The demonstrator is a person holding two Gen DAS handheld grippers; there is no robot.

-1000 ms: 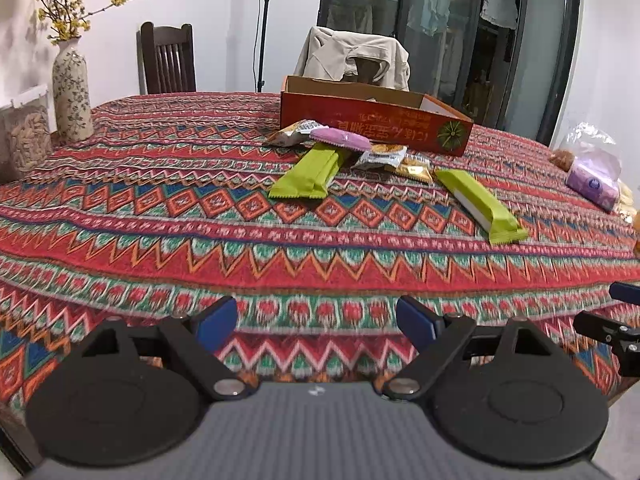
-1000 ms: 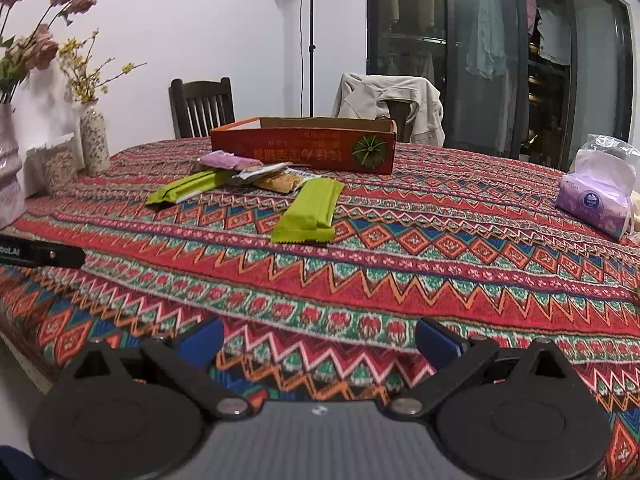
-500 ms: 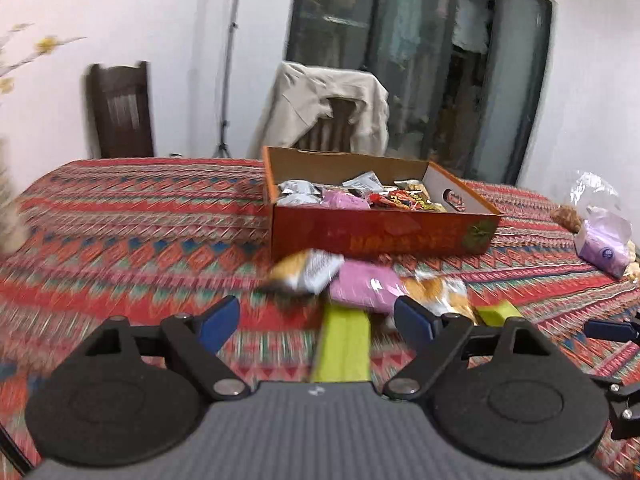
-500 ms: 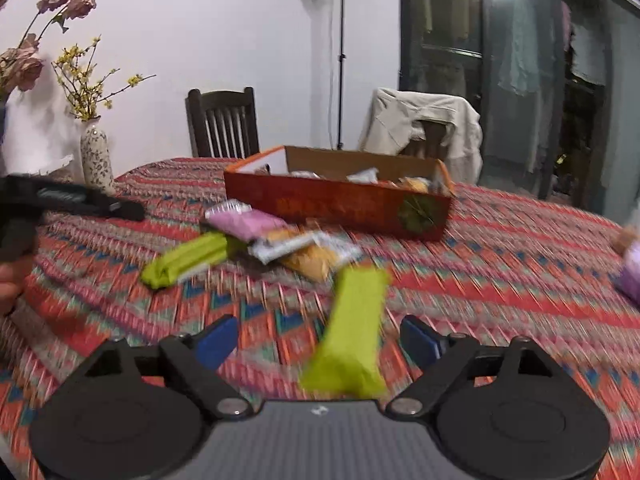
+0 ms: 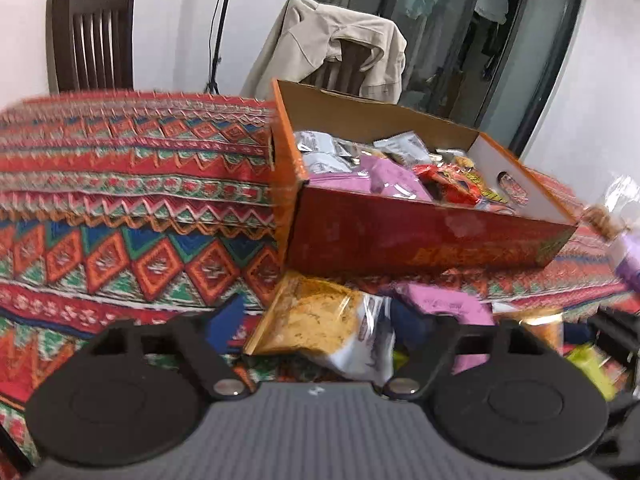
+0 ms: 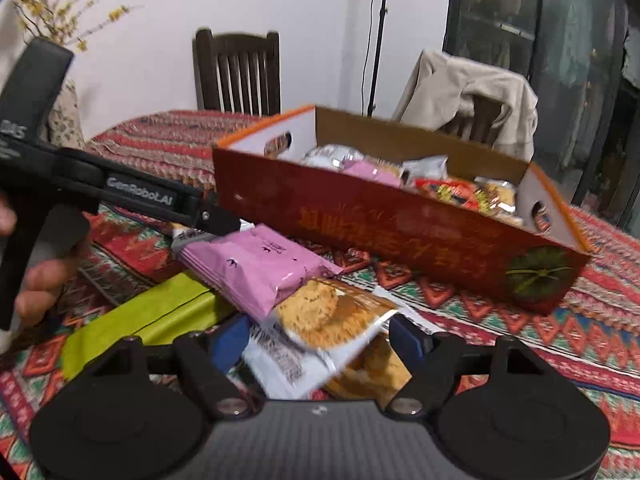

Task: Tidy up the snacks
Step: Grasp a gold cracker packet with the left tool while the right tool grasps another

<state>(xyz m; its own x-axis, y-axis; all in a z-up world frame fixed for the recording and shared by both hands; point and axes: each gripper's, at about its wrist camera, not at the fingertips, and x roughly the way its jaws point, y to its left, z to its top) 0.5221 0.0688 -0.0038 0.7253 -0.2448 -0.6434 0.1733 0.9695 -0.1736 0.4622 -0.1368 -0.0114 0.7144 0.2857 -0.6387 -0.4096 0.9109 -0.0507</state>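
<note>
An orange-red cardboard box (image 5: 420, 236) (image 6: 400, 232) holds several snack packets. Loose snacks lie in front of it on the patterned tablecloth (image 5: 120, 200). My left gripper (image 5: 316, 316) is closing around a clear packet of yellow crumbly snack (image 5: 316, 324); its pads stand at the packet's edges and no squeeze shows. My right gripper (image 6: 318, 336) is closing around a round-biscuit packet (image 6: 324, 320), its pads also just at the edges. A pink packet (image 6: 260, 268) (image 5: 444, 300) and a green bar (image 6: 148, 320) lie beside it. The left tool's black arm (image 6: 136, 194) reaches in from the left.
A dark wooden chair (image 5: 92, 36) and a chair draped with a beige jacket (image 5: 332, 40) stand behind the table. A vase with yellow flowers (image 6: 64, 116) is at the far left. A plastic bag with purple tissues (image 5: 628, 264) sits right. A hand (image 6: 36, 288) grips the left tool.
Both grippers moved forward across the table to the loose pile before the box. Their jaws have narrowed, and a packet now sits between each pair of fingers.
</note>
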